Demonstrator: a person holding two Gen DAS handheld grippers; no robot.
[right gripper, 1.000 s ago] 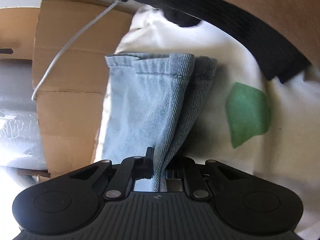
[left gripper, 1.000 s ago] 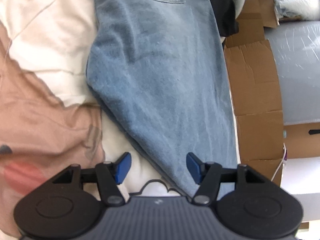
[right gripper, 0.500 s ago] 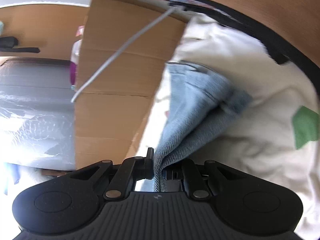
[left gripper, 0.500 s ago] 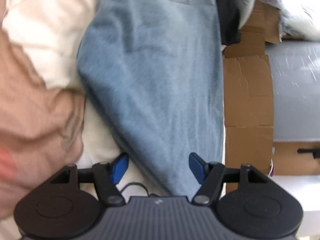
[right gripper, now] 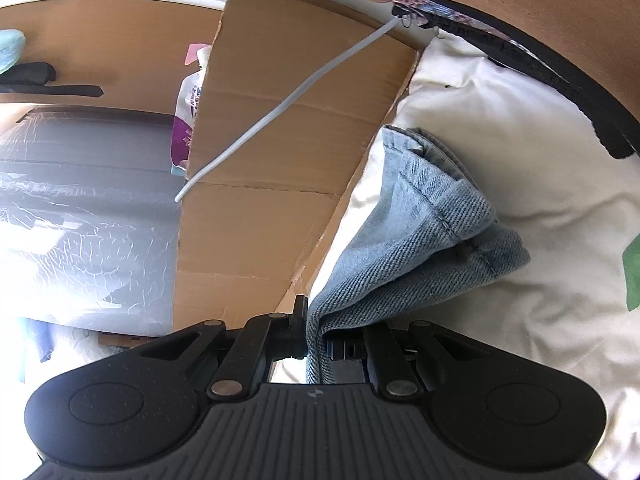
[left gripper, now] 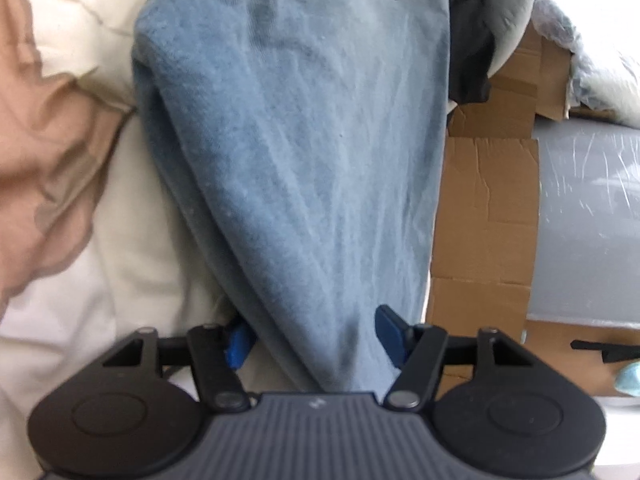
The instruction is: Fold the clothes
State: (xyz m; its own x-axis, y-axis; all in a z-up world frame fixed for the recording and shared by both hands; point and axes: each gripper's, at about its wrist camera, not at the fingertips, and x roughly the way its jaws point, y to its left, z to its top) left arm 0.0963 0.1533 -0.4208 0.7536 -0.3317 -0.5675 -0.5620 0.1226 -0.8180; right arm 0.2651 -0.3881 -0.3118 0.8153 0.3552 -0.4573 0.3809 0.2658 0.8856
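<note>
Jeans lengthwise on cream bedding, hem end raised. Right gripper pinching hem denim; left gripper spread astride leg. Risk: hem slipping from the thin pinch, or dragging toward cardboard. Since a second ago: hem bunched, lifted, swung

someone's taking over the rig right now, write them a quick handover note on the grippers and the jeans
Left gripper: open, fingers either side of the jeans leg, not clamped.
Right gripper: shut on the denim near the hem, that end lifted off the bedding.
Jeans: stretched lengthwise along the edge of the bed beside the cardboard, back pocket at the far end in the left view.
Done: leg end is picked up.
Left: probably close the left gripper on the leg, carry the hem toward the pocket end to fold, then flatten.
</note>
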